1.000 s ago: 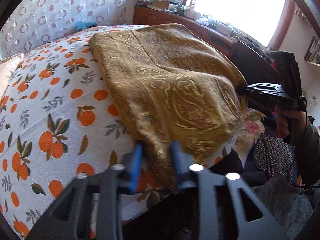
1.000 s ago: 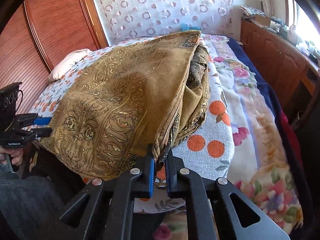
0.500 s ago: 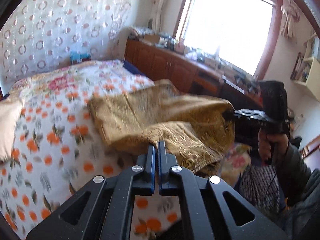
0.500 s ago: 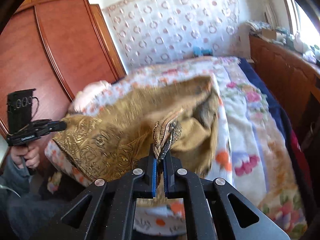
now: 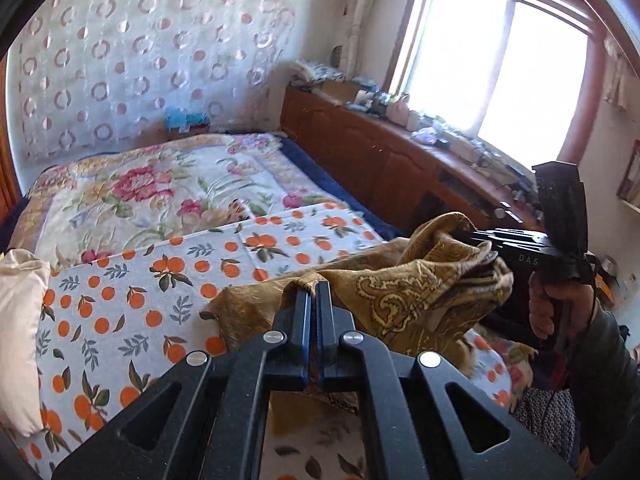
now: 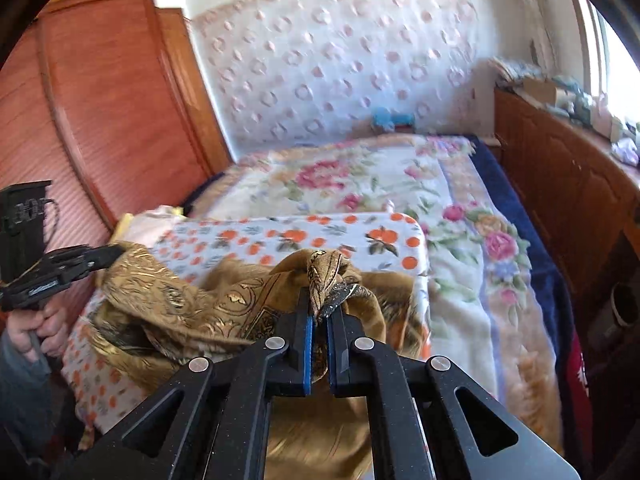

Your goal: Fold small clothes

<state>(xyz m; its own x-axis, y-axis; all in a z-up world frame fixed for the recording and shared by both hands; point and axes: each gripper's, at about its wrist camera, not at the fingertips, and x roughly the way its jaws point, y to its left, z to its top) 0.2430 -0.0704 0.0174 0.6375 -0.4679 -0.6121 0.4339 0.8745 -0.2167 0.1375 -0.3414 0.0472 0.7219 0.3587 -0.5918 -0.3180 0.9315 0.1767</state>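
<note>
Left gripper (image 5: pixel 315 292) pinched on a corner of the gold cloth (image 5: pixel 404 296); right gripper (image 6: pixel 319 312) clamped on another bunched corner. Both tilt down-forward, cloth slung between them above the orange-print sheet (image 5: pixel 132 300). Each hand (image 5: pixel 560 304) grips a handle. Letters "DAS" on right gripper's side.

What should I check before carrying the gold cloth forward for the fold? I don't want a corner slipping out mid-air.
1. Left gripper shut on the gold cloth: ok.
2. Right gripper shut on the cloth's bunched edge: ok.
3. Cloth hanging flat between the grippers: not ok, it sags crumpled.
4. Orange-print sheet ahead bare for laying down: ok.
5. Pillow apart from the cloth: ok.
6. Which corners are held: cannot tell.
</note>
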